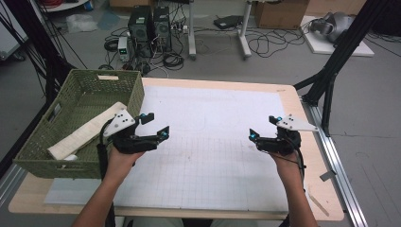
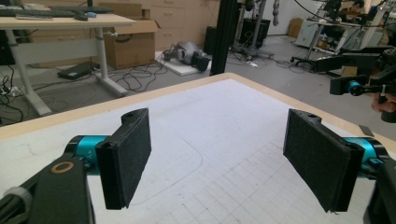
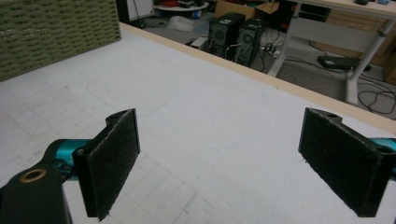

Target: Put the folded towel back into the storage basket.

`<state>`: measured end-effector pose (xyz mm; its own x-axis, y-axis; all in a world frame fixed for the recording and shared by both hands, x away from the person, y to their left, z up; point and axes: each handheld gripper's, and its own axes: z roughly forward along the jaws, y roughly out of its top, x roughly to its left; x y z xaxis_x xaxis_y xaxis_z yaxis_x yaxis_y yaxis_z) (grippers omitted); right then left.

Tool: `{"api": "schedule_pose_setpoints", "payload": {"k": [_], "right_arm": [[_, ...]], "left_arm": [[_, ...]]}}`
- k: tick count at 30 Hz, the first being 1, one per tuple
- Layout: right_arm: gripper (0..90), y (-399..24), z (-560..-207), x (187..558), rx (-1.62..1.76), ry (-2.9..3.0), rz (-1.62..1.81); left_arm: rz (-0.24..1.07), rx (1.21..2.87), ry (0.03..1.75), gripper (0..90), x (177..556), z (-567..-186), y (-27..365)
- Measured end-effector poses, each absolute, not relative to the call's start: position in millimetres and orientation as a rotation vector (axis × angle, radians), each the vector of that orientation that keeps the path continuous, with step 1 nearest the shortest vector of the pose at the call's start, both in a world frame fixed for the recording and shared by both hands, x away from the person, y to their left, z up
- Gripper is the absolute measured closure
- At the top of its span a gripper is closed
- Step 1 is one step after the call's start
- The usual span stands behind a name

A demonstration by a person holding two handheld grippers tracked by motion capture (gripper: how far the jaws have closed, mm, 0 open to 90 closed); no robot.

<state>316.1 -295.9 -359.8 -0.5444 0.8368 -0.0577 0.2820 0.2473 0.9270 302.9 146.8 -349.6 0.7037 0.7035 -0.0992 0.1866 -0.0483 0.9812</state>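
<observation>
Nearest the person, two forearms come in over the near edge of the surface [image 1: 312, 198], each hand holding a tool. The left hand-held gripper [image 1: 153, 124] hovers above the white gridded mat [image 1: 213, 142] with its jaws spread wide and nothing between them; in the left gripper view its pads [image 2: 128, 156] stand far apart over bare mat. The right hand-held gripper [image 1: 265, 126] hangs well to the right, also spread and holding nothing, its black pads [image 3: 112, 161] framing only the mat's squares and a faint curved pencil line.

Just left of the left hand-held gripper sits a green woven basket [image 1: 124, 81] at the left edge of the surface. A long pale flat piece [image 1: 82, 132] lies slanted inside it, one end raised toward the basket's right wall, close behind that gripper. Between the two tools the mat is open.

Farther off, beyond the far edge, the floor carries two black computer towers [image 1: 150, 26] amid tangled cables, the white legs of a desk [image 1: 243, 33], cardboard boxes [image 1: 279, 13], and a black frame post [image 1: 338, 61] standing at the far right corner.
</observation>
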Motion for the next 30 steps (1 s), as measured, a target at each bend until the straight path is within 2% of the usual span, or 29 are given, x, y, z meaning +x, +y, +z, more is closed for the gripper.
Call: {"api": "schedule_pose_setpoints", "payload": {"k": [14, 21, 30], "right_arm": [[11.9, -318, -387, 296, 1.078, 1.928, 1.235], [11.9, -317, -393, 293, 1.071, 1.948, 1.196], [11.9, -318, -395, 293, 1.090, 1.925, 1.210]], "left_arm": [[0.473, 1.652, 0.704, 23.4, 301, -387, 121], [0.472, 1.664, 0.725, 23.2, 296, -405, 126], [0.472, 1.664, 0.741, 23.2, 296, -411, 133]]}}
